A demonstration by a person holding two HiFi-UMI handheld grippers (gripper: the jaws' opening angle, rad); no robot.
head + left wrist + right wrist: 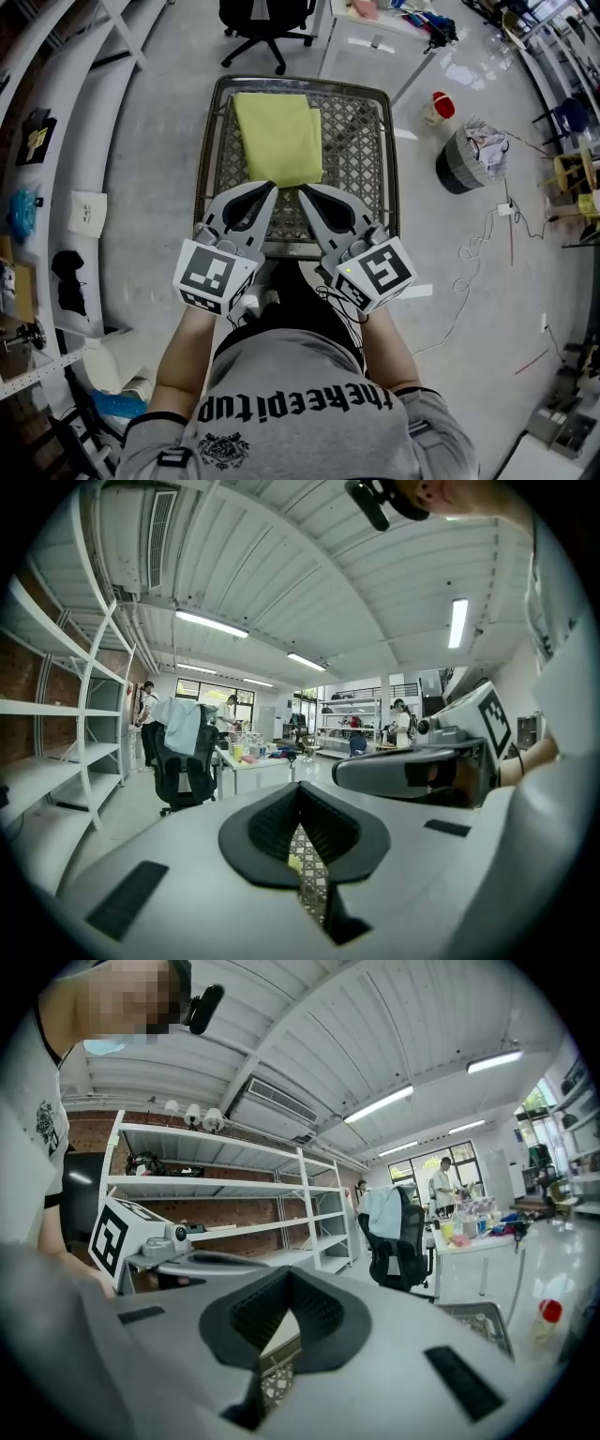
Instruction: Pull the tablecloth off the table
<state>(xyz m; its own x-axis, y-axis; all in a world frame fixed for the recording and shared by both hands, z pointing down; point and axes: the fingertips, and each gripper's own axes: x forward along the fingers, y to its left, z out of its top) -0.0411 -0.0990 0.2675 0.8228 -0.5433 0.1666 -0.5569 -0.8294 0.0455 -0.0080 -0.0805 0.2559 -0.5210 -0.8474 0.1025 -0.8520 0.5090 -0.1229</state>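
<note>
A folded yellow-green tablecloth (278,139) lies on the far half of a metal mesh table (361,141). My left gripper (270,187) and right gripper (306,190) are held side by side close to the person's body. Their tips hang over the table's near half, just short of the cloth's near edge. Both are shut with nothing between the jaws. In the left gripper view the shut left gripper (298,789) shows a sliver of mesh (309,878) below it. In the right gripper view the right gripper (289,1274) is likewise shut, with the table's mesh (478,1321) at lower right.
A black office chair (267,23) stands beyond the table's far end, beside a white desk (375,33). A red-capped container (438,106), a grey bin (469,155) and loose cables (487,244) are on the floor to the right. White shelving (56,187) runs along the left.
</note>
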